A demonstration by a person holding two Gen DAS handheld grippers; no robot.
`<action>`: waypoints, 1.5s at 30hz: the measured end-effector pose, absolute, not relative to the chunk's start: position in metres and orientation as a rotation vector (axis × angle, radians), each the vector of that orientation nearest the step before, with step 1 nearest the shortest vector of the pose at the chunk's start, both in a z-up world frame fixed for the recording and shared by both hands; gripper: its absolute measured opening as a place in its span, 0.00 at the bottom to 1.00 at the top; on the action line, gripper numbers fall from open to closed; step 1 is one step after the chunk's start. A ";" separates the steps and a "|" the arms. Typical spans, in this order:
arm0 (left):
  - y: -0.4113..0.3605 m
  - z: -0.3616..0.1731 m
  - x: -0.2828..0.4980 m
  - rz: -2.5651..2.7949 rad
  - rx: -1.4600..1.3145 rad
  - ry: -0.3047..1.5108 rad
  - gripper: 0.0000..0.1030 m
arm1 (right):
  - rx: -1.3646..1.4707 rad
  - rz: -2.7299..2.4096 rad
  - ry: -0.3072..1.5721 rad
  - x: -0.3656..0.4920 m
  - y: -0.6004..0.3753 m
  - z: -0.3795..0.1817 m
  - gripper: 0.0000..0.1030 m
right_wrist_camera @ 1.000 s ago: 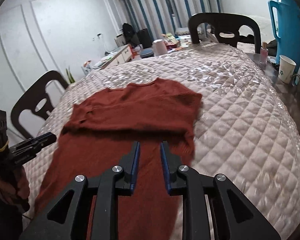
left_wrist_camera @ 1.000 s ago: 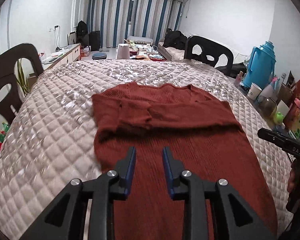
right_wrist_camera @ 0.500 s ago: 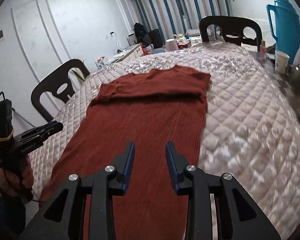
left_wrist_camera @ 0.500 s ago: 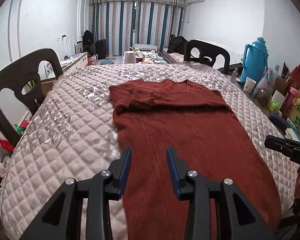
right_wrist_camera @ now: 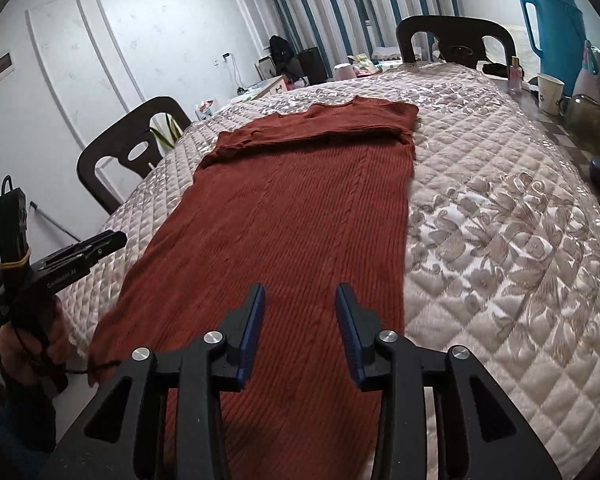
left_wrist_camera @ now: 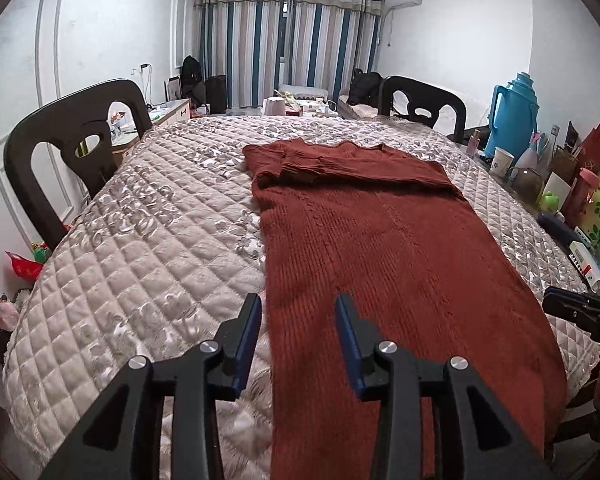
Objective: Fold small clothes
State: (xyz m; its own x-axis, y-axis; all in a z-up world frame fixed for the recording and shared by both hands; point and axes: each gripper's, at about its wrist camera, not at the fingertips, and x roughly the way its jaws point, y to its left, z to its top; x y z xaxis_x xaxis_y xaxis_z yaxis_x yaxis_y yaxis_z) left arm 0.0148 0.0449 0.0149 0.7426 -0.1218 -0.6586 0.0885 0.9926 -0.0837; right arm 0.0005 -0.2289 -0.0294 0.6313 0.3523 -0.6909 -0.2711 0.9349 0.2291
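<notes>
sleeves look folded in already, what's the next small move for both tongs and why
Probably lower both tongs onto the near hem of the red sweater. The sleeves lie folded across its chest, while the long body still lies flat on the quilted cover. The left tongs hold nothing; the right tongs are opening, also with nothing between them.

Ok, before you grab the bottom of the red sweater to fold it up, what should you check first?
1. Sleeves folded in across the top of the red sweater: ok.
2. Body lying flat on the quilted cover: ok, mostly smooth.
3. Left gripper has nothing in it: ok, its jaws are apart and empty, over the sweater's left edge.
4. Right gripper has nothing in it: ok, its jaws are opening, with only sweater beneath.
5. Bottom hem reachable: cannot tell, it drapes past the near edge and the grippers hide it.
6. Cup and blue thermos clear of the sweater: ok.
</notes>
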 end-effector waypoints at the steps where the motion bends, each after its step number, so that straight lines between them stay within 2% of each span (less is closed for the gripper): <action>1: 0.047 0.016 0.012 -0.113 -0.049 0.721 0.40 | 0.105 0.358 0.813 -0.001 -0.227 -0.029 0.37; 10: 0.064 0.022 -0.014 -0.082 -0.051 0.692 0.40 | 0.080 0.379 0.786 -0.021 -0.215 -0.020 0.37; 16: 0.074 0.023 -0.034 -0.063 -0.029 0.673 0.45 | 0.084 0.394 0.762 -0.033 -0.211 -0.017 0.38; 18: 0.075 0.019 -0.039 -0.067 -0.022 0.675 0.48 | 0.085 0.393 0.760 -0.037 -0.210 -0.018 0.45; 20: 0.077 0.012 -0.043 -0.088 -0.027 0.685 0.49 | 0.089 0.388 0.764 -0.041 -0.212 -0.022 0.47; 31: 0.069 -0.032 -0.065 -0.268 -0.083 0.754 0.49 | 0.156 0.315 0.834 -0.069 -0.251 -0.063 0.47; 38: 0.075 -0.035 -0.079 -0.295 -0.131 0.751 0.49 | 0.192 0.322 0.867 -0.098 -0.270 -0.065 0.47; 45: 0.076 -0.036 -0.089 -0.273 -0.137 0.757 0.49 | 0.247 0.341 0.979 -0.113 -0.272 -0.088 0.47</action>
State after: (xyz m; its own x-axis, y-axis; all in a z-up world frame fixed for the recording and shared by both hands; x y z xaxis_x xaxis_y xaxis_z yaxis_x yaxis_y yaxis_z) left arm -0.0891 0.0755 -0.0357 0.6939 -0.2923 -0.6580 0.1946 0.9560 -0.2195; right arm -0.1134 -0.2717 -0.0875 0.5114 0.3899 -0.7658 -0.1698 0.9194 0.3548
